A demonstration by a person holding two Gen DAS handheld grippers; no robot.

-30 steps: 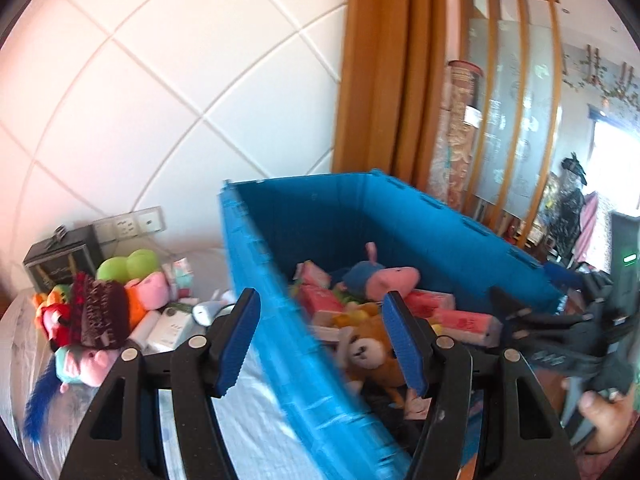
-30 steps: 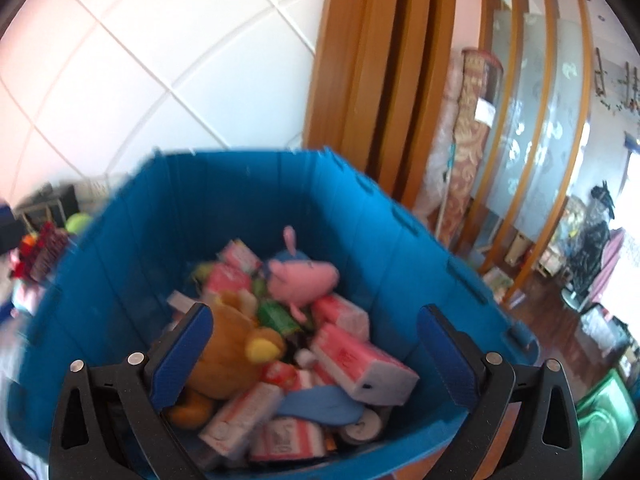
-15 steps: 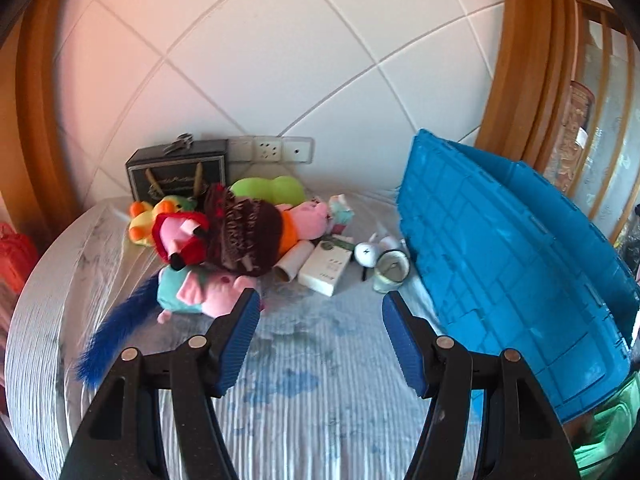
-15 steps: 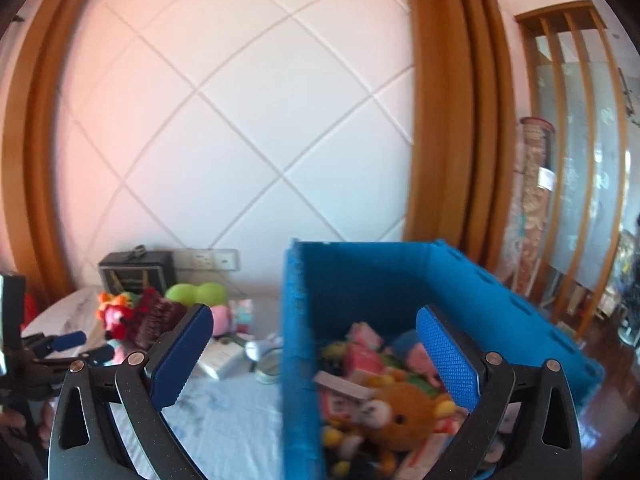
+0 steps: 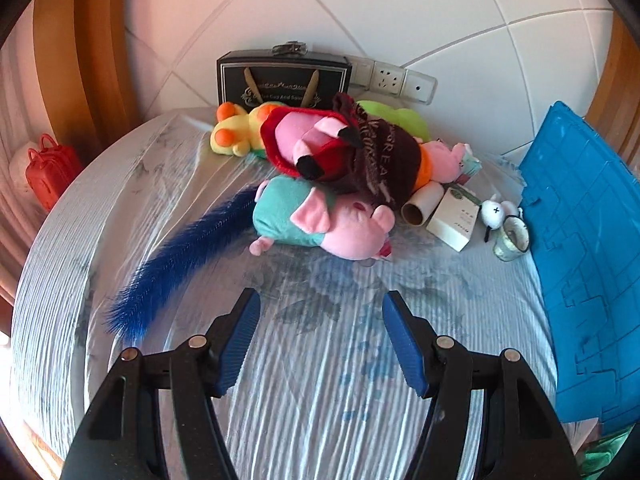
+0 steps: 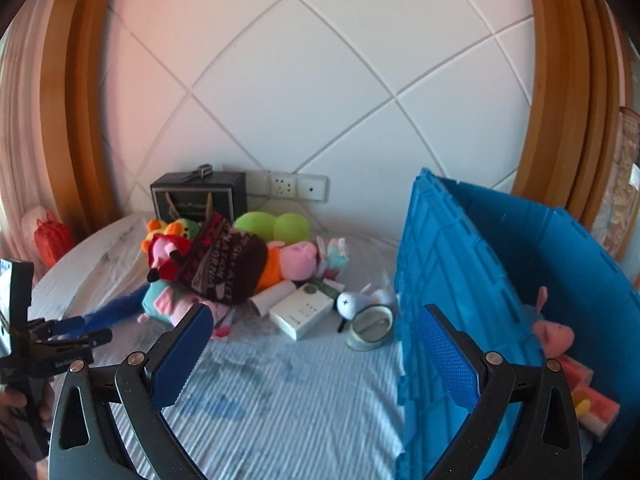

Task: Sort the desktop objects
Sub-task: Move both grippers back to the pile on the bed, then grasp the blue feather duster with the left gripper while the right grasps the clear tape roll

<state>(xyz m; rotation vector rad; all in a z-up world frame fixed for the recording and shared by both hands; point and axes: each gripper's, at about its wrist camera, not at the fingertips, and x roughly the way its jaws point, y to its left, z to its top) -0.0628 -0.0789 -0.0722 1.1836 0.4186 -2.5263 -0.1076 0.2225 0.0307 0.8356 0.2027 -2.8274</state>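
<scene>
Pink pig plush [image 5: 344, 228] | ahead of left gripper [image 5: 320, 336] | fingers apart, empty

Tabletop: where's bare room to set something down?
Free: the striped cloth between the left claw and the pink pig plush, and the near-left strip beyond the blue furry tail. Crowded: the plush heap by the black gift box and the gap beside the blue crate.

I note the left gripper [image 5: 320, 336] low in its own frame, jaws parted, nothing between the blue pads; it appears again at the lower left of the right view; the right gripper [image 6: 314, 352] likewise stands agape and empty, bottom centre.
</scene>
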